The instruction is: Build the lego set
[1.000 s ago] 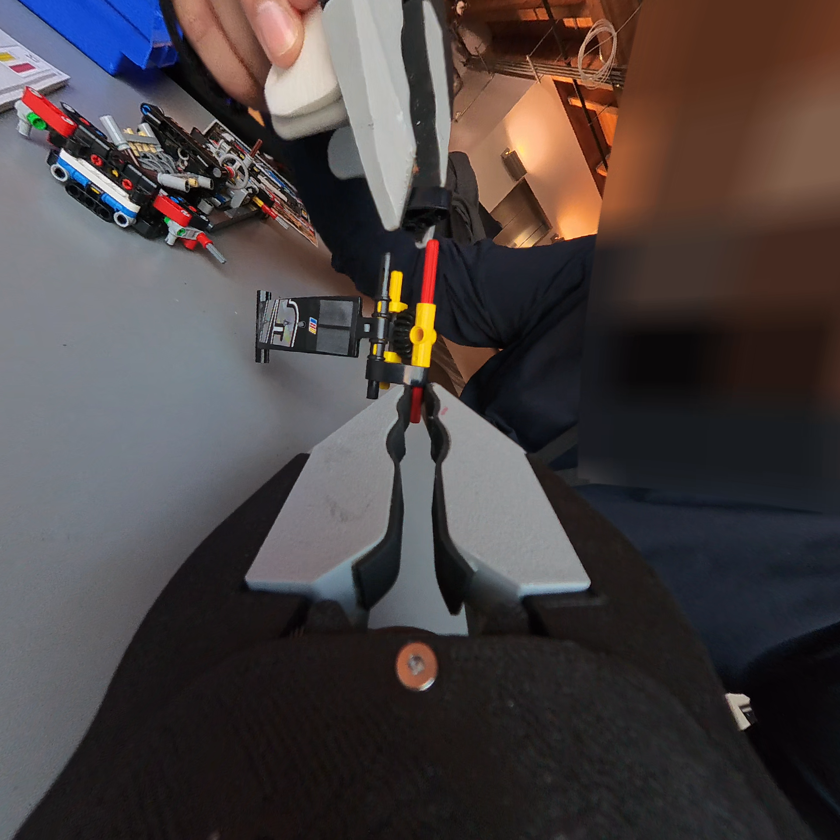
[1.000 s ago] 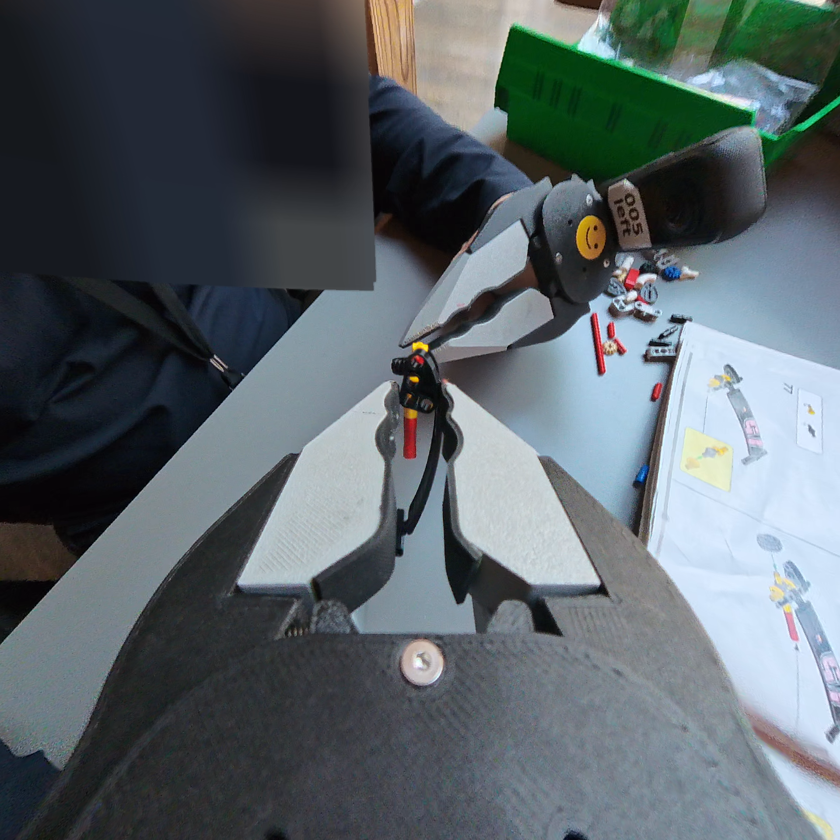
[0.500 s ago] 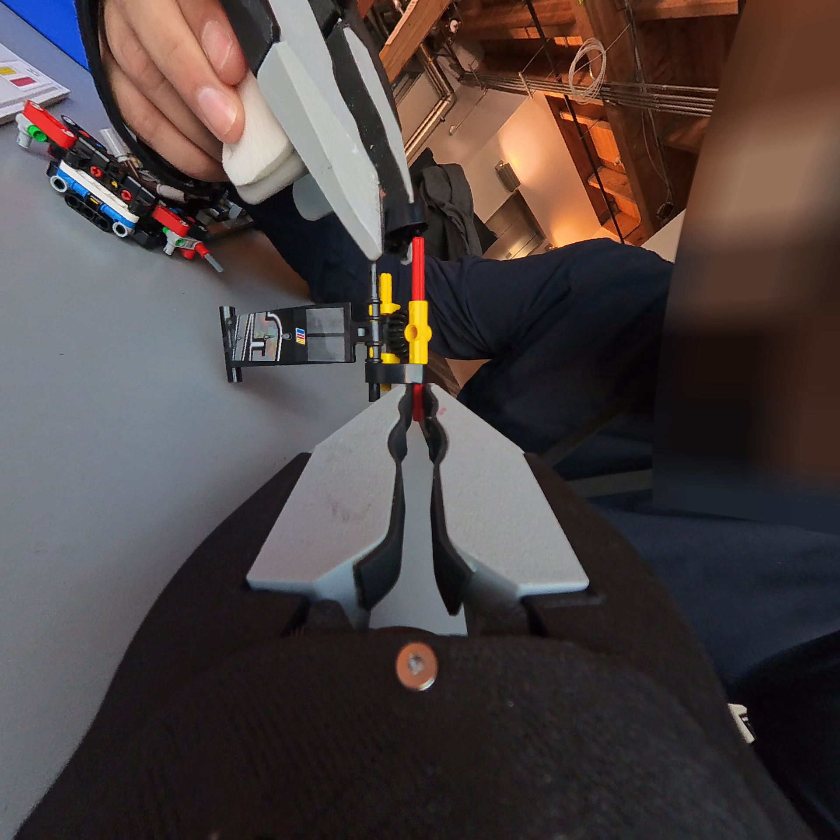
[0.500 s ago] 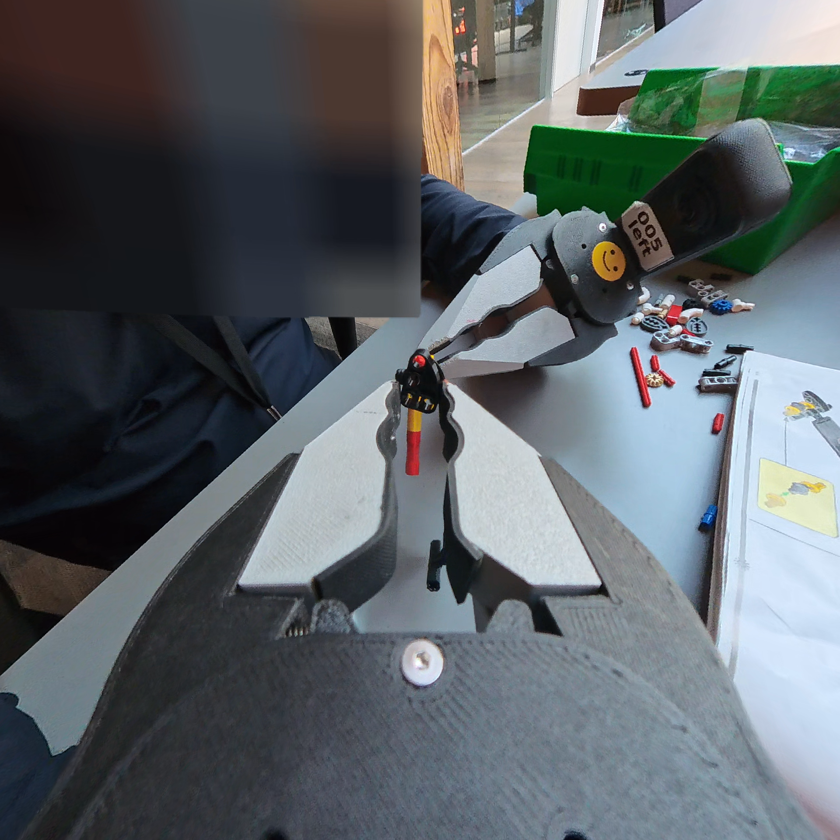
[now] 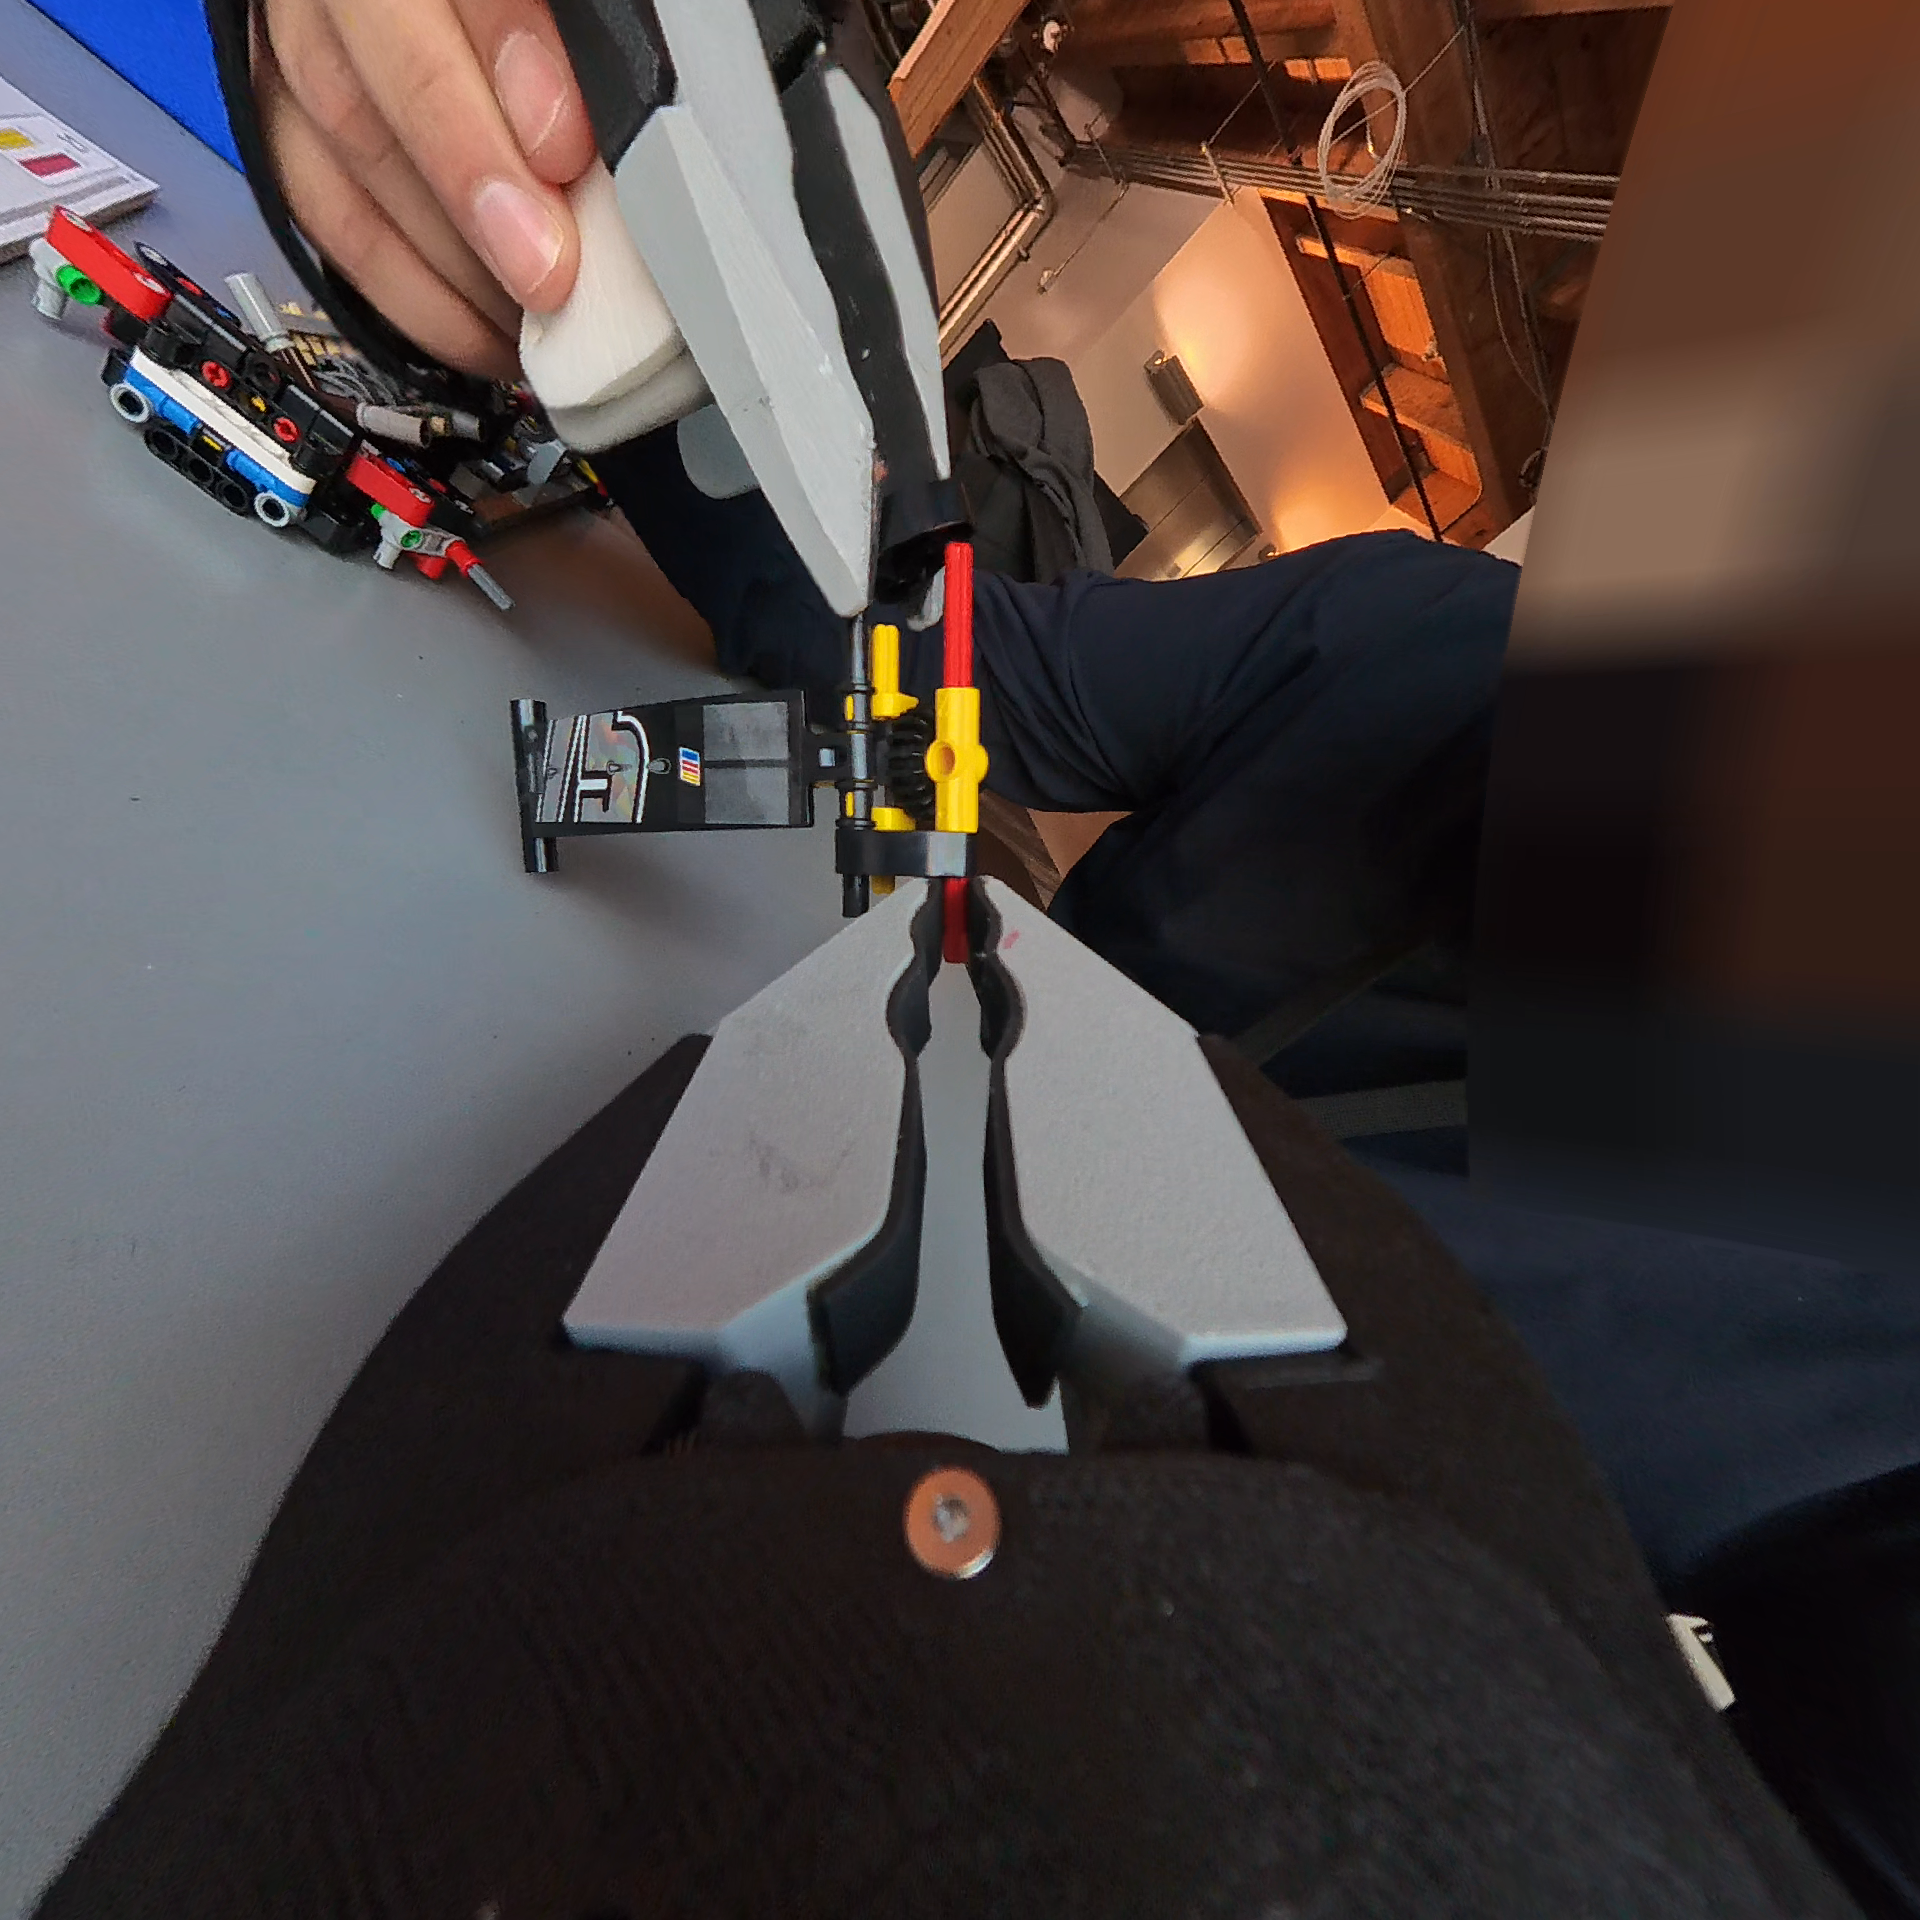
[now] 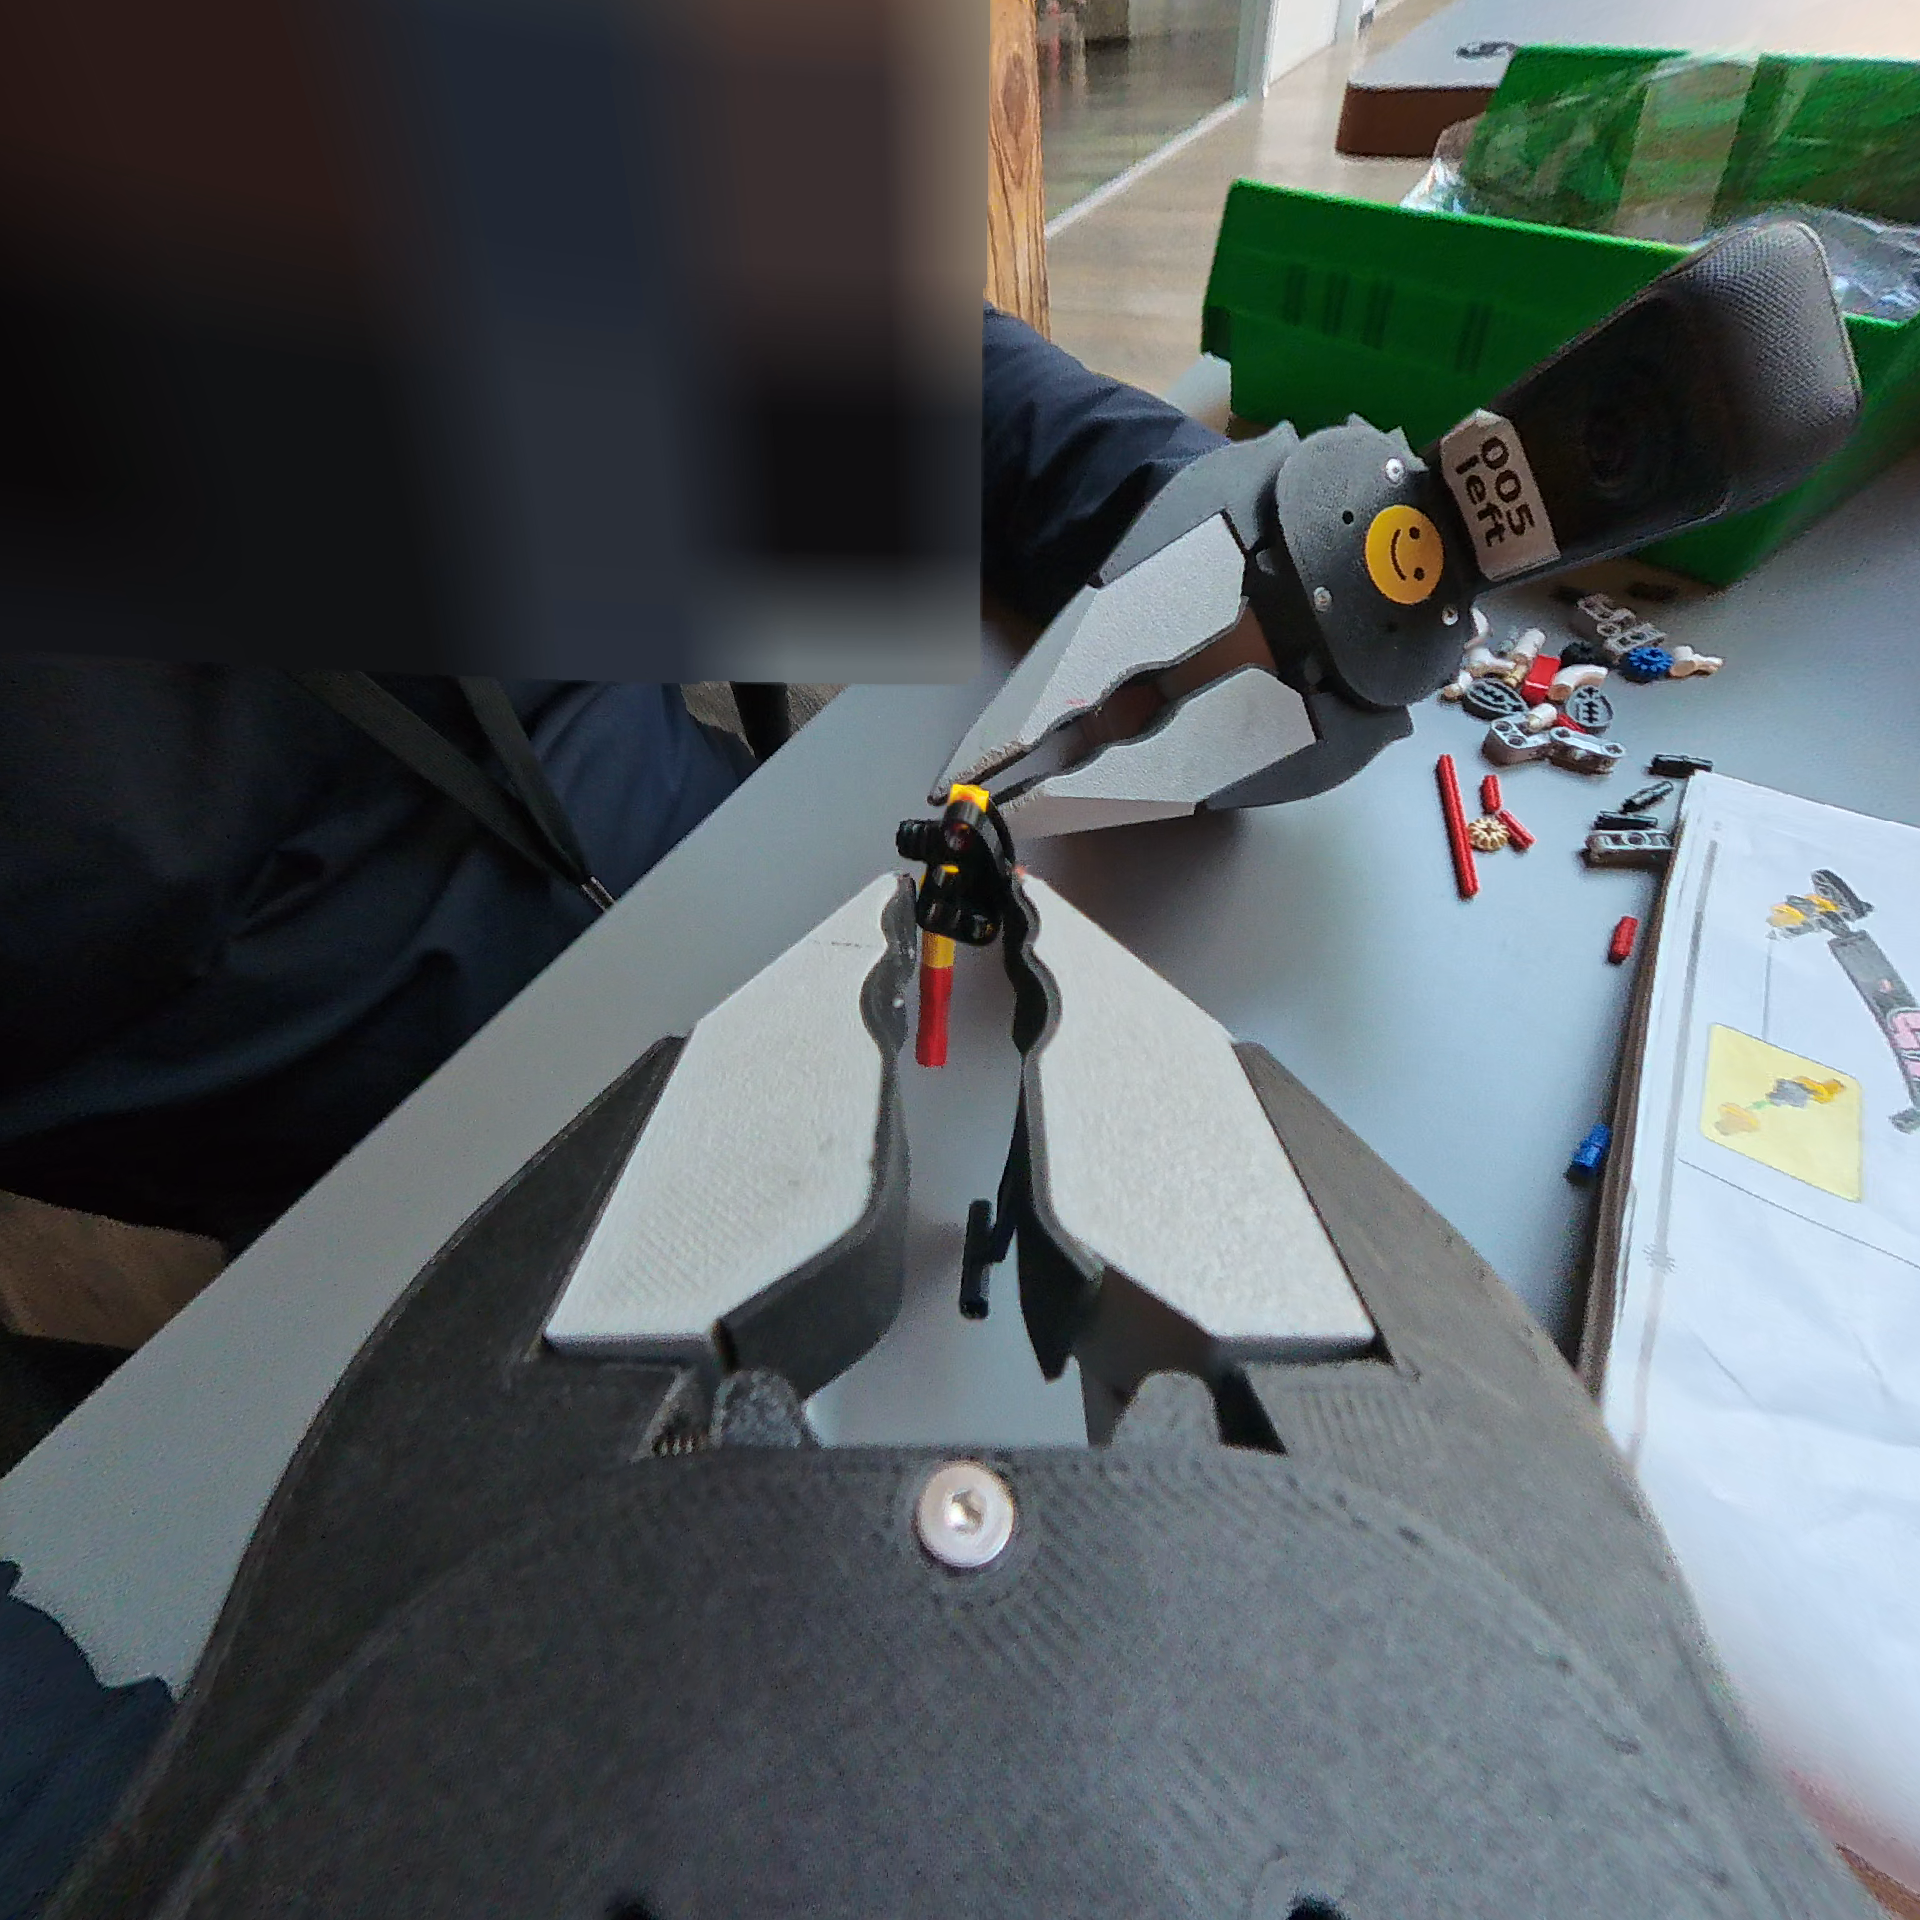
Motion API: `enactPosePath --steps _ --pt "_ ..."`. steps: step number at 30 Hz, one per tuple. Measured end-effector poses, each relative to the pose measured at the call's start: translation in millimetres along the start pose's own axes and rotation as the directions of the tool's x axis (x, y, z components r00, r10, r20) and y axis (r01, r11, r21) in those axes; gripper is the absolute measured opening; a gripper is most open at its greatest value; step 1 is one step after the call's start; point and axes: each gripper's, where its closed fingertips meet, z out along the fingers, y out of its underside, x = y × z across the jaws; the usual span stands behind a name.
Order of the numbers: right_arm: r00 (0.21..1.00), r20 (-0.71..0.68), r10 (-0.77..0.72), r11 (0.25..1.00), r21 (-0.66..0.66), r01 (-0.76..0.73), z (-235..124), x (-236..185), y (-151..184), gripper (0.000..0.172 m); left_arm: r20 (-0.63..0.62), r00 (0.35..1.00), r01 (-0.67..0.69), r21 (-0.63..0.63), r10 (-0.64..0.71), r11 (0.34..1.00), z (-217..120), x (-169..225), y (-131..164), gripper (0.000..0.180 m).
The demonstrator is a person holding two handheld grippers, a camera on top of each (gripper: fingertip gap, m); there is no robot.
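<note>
Beside both jaws, loose parts litter the table.

Green bin, instruction booklet, perhaps loose bricks.

Soft daylight falls evenly on the grey surface, casting only faint shadows; warm orange lamplight glows on the far wall in the left wrist view. Both wide-angle views bend at their edges, and near gripper bodies look soft, with the right view slightly blurred
</note>
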Motion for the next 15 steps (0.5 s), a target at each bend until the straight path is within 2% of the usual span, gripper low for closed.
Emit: enactPosePath --steps 3,8,15 --pt "0.996 -0.061 -0.060 0.993 -0.108 0.053 0.8 1.3 5.4 0.014 0.002 1.000 0.007 -0.003 -0.007 1.000 0.3 -0.8 0.6 0.001" --pt "0.977 -0.122 -0.176 0.969 -0.197 0.150 2.5 0.1 -2.0 0.014 -0.013 1.000 0.009 0.001 -0.009 1.000 0.1 1.7 0.2 0.001" --pt "0.931 -0.161 -0.328 0.897 -0.362 0.254 1.2 5.5 6.3 0.014 -0.006 1.000 0.011 -0.007 -0.011 1.000 1.0 0.4 1.2 0.001"
